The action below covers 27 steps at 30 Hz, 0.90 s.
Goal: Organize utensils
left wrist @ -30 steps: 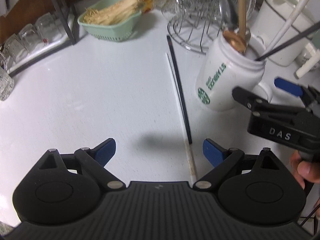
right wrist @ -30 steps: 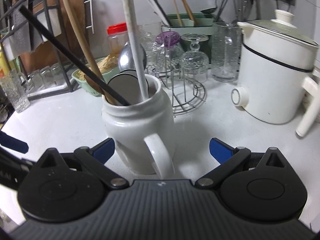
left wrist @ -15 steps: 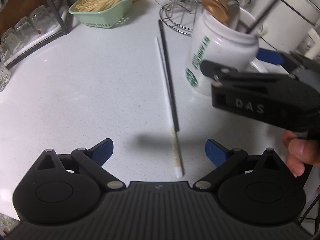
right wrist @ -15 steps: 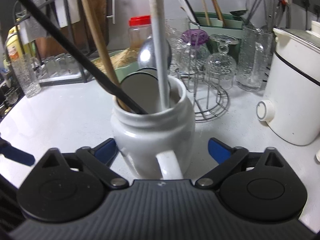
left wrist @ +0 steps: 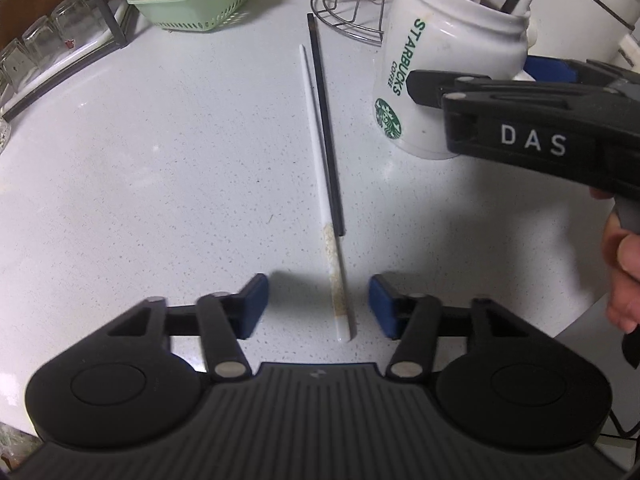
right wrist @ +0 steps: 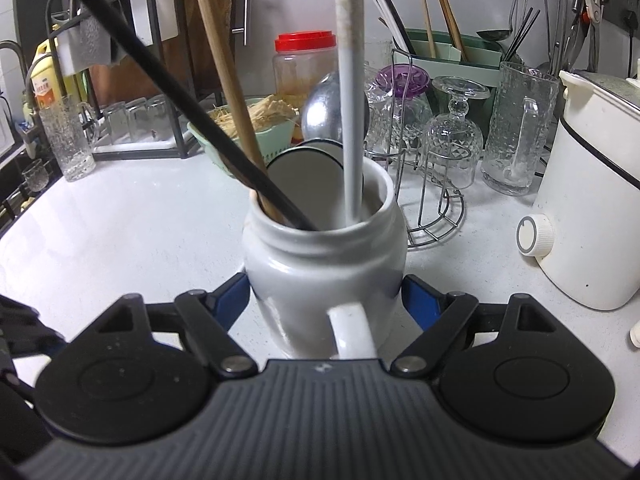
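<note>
The right gripper (right wrist: 325,300) has closed in until its blue pads touch both sides of the white Starbucks mug (left wrist: 444,80), steadying it, while the left gripper (left wrist: 318,306), jaws spread, has dropped to straddle the white chopstick (left wrist: 320,176) lying beside the black chopstick (left wrist: 326,136) on the counter.

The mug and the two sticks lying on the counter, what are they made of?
Mug: probably glazed ceramic, as it is glossy white with a printed logo. White chopstick: smooth, maybe plastic or melamine, speckled near one end. Black chopstick: matte, material unclear.
</note>
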Each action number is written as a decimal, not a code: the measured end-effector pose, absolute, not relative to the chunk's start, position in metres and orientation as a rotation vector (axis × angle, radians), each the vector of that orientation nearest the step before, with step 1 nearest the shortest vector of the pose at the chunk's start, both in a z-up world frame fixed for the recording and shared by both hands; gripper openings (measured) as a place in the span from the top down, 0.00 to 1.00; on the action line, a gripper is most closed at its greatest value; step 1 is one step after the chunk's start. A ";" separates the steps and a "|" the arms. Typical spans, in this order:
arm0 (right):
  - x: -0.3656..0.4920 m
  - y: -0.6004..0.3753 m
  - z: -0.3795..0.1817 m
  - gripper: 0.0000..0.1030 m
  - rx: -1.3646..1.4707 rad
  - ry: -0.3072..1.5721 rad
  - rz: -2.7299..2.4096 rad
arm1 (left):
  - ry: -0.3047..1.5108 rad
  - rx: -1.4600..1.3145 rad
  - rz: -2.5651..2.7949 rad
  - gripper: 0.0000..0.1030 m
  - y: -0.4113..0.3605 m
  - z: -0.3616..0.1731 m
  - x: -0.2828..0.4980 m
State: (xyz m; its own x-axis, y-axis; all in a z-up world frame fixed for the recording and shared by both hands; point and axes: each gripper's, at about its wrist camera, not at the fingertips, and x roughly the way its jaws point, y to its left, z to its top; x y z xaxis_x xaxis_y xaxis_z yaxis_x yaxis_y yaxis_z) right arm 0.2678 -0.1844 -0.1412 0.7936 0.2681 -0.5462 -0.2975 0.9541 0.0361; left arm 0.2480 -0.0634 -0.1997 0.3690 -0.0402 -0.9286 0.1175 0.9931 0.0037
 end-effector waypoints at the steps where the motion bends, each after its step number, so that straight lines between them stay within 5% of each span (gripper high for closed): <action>1: 0.267 -0.185 -0.141 0.17 -0.053 0.580 0.304 | 1.186 0.067 -0.109 0.53 -0.063 -0.200 0.248; 6: 0.265 -0.186 -0.142 0.17 -0.057 0.579 0.302 | 1.147 0.069 -0.132 0.66 -0.066 -0.200 0.247; 10: 0.264 -0.185 -0.141 0.18 -0.061 0.584 0.294 | 1.145 0.043 -0.100 0.91 -0.063 -0.200 0.250; 27: 0.250 -0.185 -0.143 0.19 -0.093 0.584 0.316 | 1.170 -0.079 -0.053 0.93 -0.035 -0.192 0.203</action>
